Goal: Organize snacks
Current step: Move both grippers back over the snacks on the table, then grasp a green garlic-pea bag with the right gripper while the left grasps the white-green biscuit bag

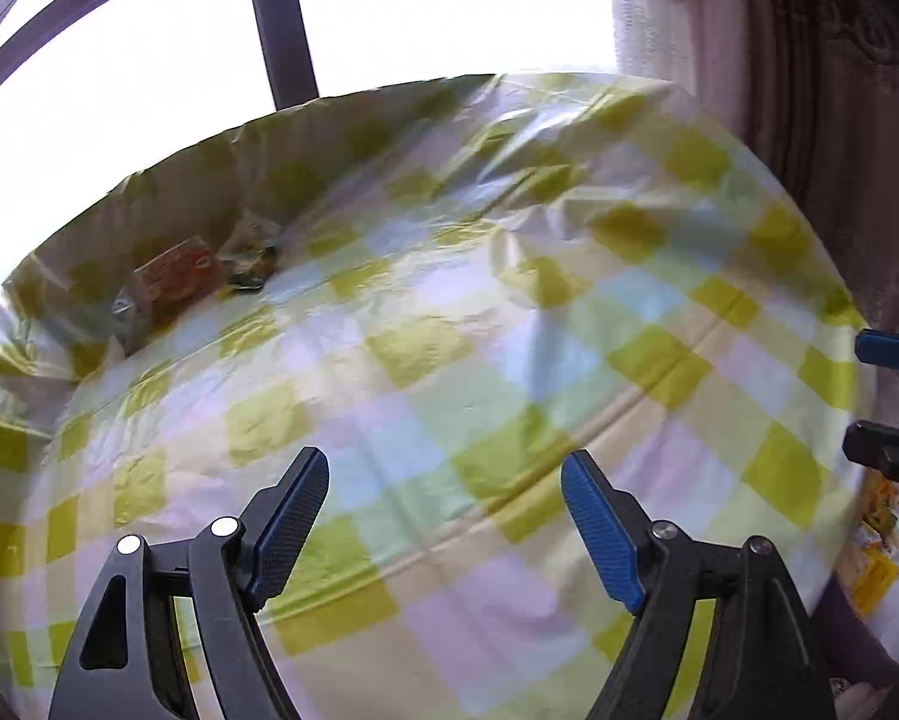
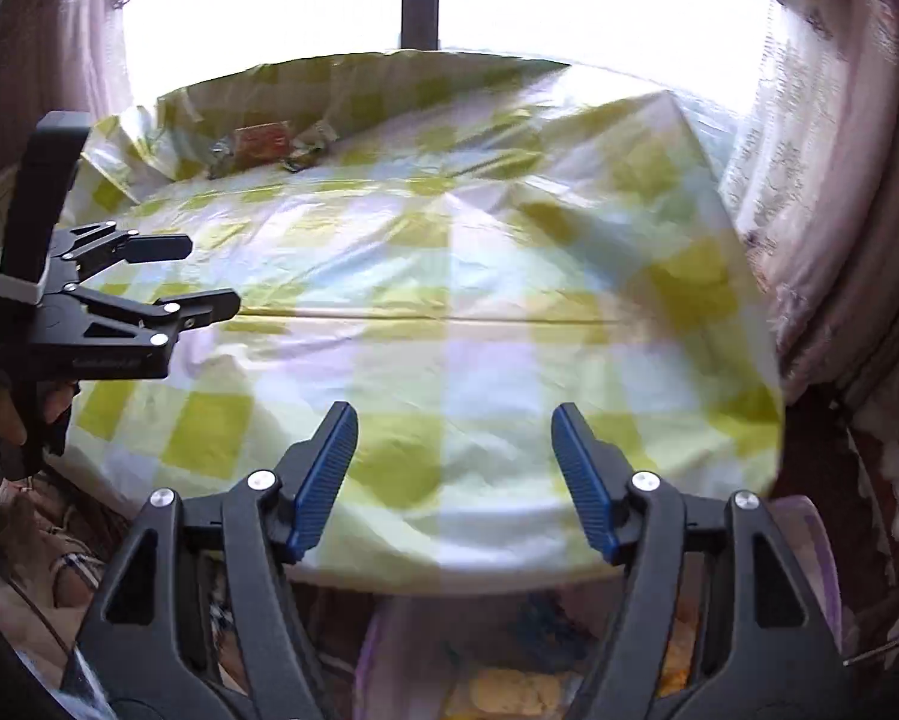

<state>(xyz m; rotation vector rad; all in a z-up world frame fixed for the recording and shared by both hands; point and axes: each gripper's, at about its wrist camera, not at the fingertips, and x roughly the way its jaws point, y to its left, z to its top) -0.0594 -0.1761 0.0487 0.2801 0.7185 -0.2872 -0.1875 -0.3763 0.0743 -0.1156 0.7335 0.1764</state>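
- The left gripper [image 1: 443, 516], black-framed with blue ribbed pads, stands wide with only the checked cloth showing between its fingers; it holds nothing.
- The right gripper [image 2: 454, 477], of the same build, also stands wide and empty, poised over the near edge of the table.
- The task's things, a small heap of crinkly foil snack packets [image 2: 261, 147], one orange-red and the others silvery and dark, lie at the far left corner of the table, against the raised fold of the cloth and below the bright window [image 2: 269, 6]. They are well apart from both grippers.
- A lilac plastic basket [image 2: 806, 546] sits below the table's near edge, with yellow packets [image 2: 512, 687] visible in it; it is probably where the snacks go.
- The glossy yellow, white and pale blue checked tablecloth [image 1: 449, 360] is wrinkled and loose. A pad dragged across it on the way to the heap could likely catch a fold and pull the cloth, shifting the packets.
- The packets look thin, slippery and crumpled together, so a pinch might slide off the foil or lift two at once.
- The heap is tucked into the cloth's fold, so a finger may nip cloth along with a packet.
- Both views are blurred and the window glare is strong, so how many packets there are cannot be told.
- The left gripper [image 2: 209, 276] shows at the right view's left edge, near the other; reaching together for one corner risks a clash.
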